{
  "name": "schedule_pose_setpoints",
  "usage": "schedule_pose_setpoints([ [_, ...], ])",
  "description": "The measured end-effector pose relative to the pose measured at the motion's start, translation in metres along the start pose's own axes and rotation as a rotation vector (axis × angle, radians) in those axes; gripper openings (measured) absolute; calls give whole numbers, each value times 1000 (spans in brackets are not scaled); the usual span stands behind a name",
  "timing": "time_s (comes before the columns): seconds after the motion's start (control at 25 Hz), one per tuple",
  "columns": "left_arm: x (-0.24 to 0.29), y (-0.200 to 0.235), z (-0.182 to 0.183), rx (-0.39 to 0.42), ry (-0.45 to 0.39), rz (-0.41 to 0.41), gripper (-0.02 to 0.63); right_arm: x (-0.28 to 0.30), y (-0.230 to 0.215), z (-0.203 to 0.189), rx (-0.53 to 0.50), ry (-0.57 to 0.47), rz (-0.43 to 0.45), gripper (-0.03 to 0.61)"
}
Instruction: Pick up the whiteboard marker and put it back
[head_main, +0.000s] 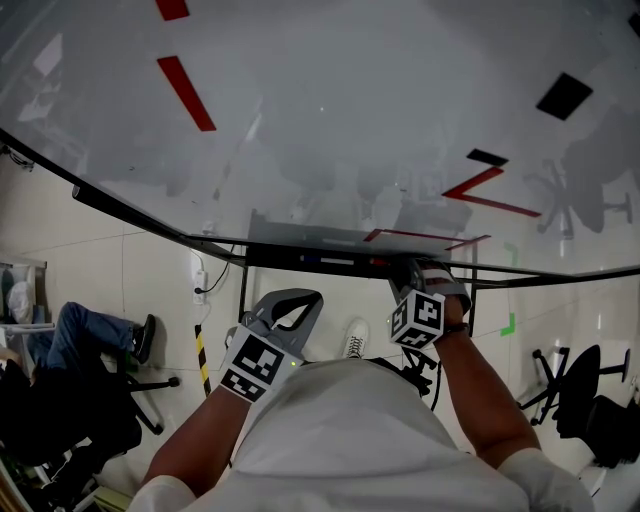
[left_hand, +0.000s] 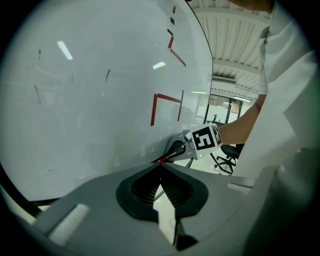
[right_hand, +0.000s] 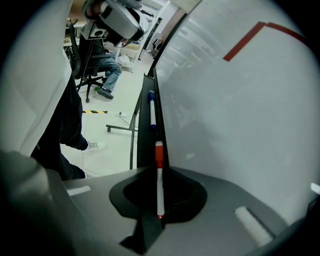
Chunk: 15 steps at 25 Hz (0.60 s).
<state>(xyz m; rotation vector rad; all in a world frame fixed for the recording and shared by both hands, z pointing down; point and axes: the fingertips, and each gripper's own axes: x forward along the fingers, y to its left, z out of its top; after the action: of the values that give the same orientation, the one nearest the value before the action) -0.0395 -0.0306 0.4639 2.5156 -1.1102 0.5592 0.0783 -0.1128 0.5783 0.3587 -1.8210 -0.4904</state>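
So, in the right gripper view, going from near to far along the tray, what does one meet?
Red-capped marker between the jaws → blue-tipped marker lying on the tray → seated person on a chair, farthest.

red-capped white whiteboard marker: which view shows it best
The right gripper view: the red-capped white whiteboard marker runs full-length between the right gripper's shut jaws, over the black tray. The left gripper view shows only its red end; in the head view that gripper covers nearly all of it.

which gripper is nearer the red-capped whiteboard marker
Right. The right gripper is shut on the red-capped whiteboard marker; the left gripper, shut and empty, sits off to its left, clear of it.
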Motion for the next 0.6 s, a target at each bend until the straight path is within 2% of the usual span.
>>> schedule_pose_setpoints([
  [0.4,2,-1,1,-1,-2,-8,17,-12,-2,5,6,-11,-8,40],
  [0.6,6,-4,3,0,-8,-15,17,-35,-10,10,111,-69,-29,40],
])
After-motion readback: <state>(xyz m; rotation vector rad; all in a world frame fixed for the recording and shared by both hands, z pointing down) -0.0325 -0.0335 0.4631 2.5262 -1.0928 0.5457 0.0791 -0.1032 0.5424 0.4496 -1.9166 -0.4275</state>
